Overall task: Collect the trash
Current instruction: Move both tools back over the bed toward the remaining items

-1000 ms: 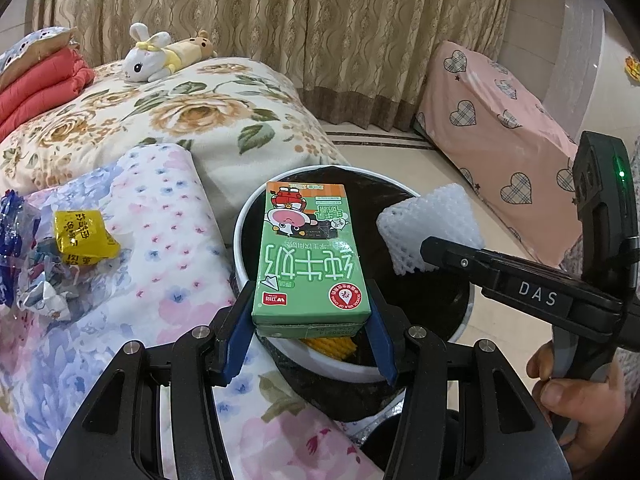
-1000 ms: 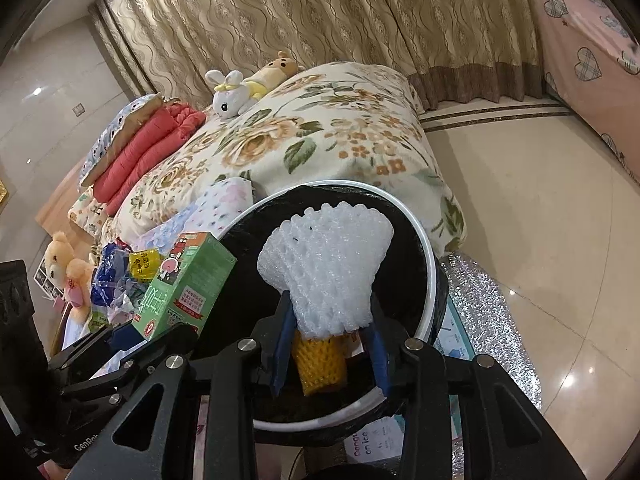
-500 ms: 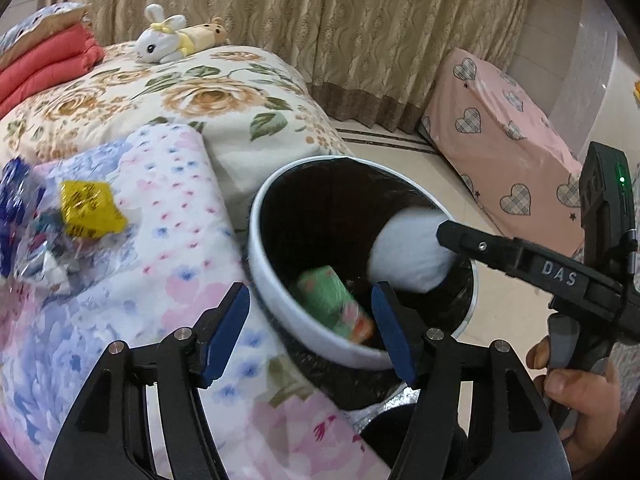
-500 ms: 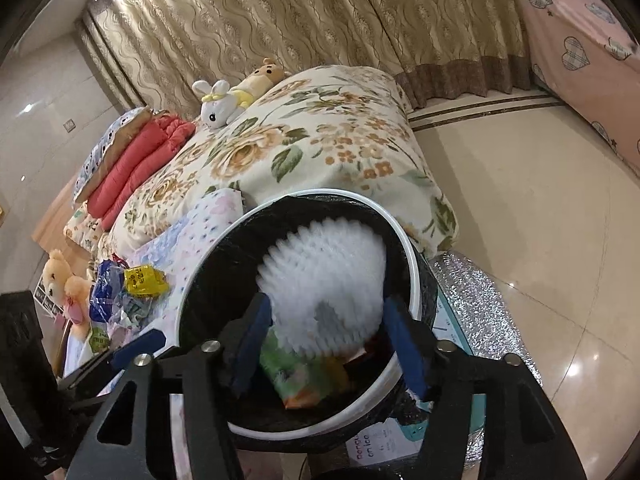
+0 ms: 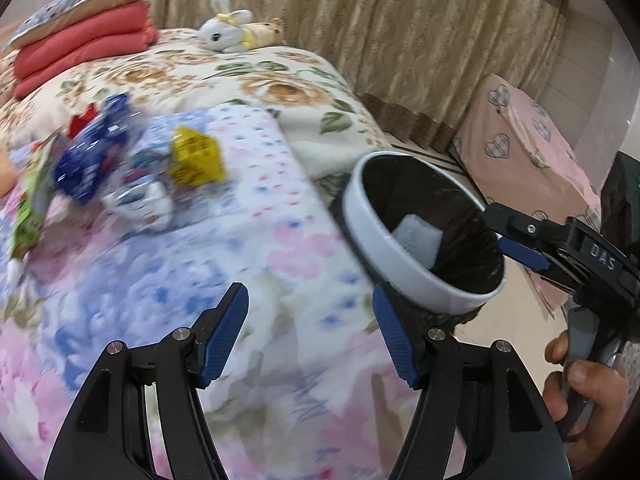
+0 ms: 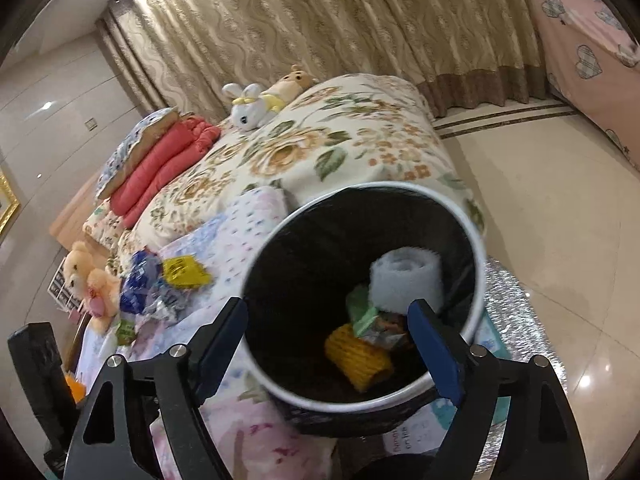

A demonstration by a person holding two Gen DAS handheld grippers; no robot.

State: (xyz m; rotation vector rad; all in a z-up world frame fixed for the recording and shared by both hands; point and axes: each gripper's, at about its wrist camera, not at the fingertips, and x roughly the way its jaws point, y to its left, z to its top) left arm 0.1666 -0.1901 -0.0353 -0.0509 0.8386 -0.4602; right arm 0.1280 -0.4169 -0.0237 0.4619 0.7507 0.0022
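Observation:
My left gripper (image 5: 310,300) is open and empty, low over the flowered blanket (image 5: 280,360). Loose trash lies on the blanket ahead and to the left: a yellow packet (image 5: 196,156), a blue wrapper (image 5: 96,152), a pale wrapper (image 5: 140,204) and a green packet (image 5: 28,208). The white-rimmed bin (image 5: 384,256) with a black liner stands at the right. My right gripper (image 6: 328,308) hangs over the bin's mouth with its jaws opening and nothing between them. Inside the bin (image 6: 478,264) lie a white foam net (image 6: 404,280), a green carton (image 6: 362,312) and a yellow foam net (image 6: 356,356).
The bin stands against the bed's edge on a silver mat (image 6: 504,292) on a tiled floor. Folded red blankets (image 5: 84,48), a plush rabbit (image 5: 224,36) and a teddy bear (image 6: 80,276) rest on the bed. Pink heart-patterned furniture (image 5: 532,168) stands to the right. A hand (image 5: 588,392) grips the right gripper's handle.
The left gripper let go of the green carton, which dropped into the bin, then swung left over the blanket. The right gripper spread its jaws and the white foam net fell into the bin.

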